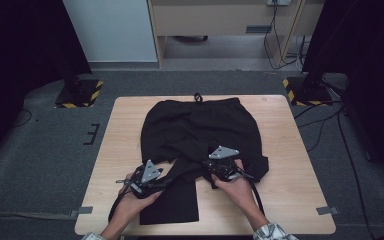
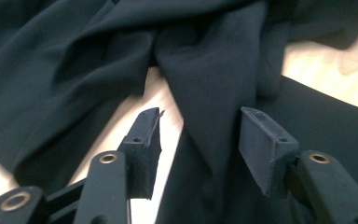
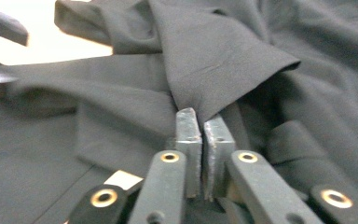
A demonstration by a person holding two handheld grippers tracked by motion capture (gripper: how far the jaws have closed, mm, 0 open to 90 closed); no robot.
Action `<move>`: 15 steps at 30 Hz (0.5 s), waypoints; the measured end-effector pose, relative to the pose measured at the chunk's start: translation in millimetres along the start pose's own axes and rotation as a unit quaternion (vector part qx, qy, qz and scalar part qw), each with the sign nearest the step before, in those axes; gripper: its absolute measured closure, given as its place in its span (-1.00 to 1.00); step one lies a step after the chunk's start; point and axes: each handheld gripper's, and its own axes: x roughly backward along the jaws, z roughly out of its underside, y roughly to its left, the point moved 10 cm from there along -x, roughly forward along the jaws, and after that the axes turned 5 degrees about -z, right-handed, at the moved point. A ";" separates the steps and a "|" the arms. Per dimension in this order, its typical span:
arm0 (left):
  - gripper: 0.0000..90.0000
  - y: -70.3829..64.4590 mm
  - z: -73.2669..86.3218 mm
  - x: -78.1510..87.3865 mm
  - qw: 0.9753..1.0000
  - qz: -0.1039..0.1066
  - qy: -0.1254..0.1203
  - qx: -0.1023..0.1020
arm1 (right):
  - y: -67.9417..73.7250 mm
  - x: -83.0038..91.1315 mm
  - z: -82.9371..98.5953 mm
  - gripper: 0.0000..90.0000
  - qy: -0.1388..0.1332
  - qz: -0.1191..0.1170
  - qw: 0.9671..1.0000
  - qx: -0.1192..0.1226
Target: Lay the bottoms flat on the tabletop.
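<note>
Black shorts lie on the table. The left gripper has its fingers spread around a fold; the right gripper pinches cloth at the near edge.

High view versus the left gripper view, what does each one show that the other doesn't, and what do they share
The high view gives the whole scene: both hands, the right gripper at the garment's lower middle, the waistband with its drawstring loop at the table's far edge, and the grey floor around it.

The left gripper view gives the close detail: the left gripper open, its fingers standing on either side of a hanging fold of cloth without pinching it.

Both show the black trousers rumpled on the light wooden table.
</note>
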 end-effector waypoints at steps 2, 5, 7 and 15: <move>0.22 -0.9 -3.6 -9.4 1.000 0.013 0.003 -0.009 | 6.4 3.0 4.2 0.98 0.004 -0.007 1.000 0.000; 0.50 -2.9 1.6 -17.2 0.999 0.030 0.024 -0.016 | 20.3 10.0 8.1 0.98 -0.001 -0.034 0.999 0.000; 0.73 -5.1 10.0 -16.6 0.998 0.038 0.045 -0.020 | 26.6 14.2 10.5 0.96 -0.001 -0.040 0.999 0.001; 0.96 -13.2 39.0 14.2 0.995 0.049 0.081 -0.017 | 20.6 13.5 12.9 0.24 -0.007 -0.024 1.000 0.009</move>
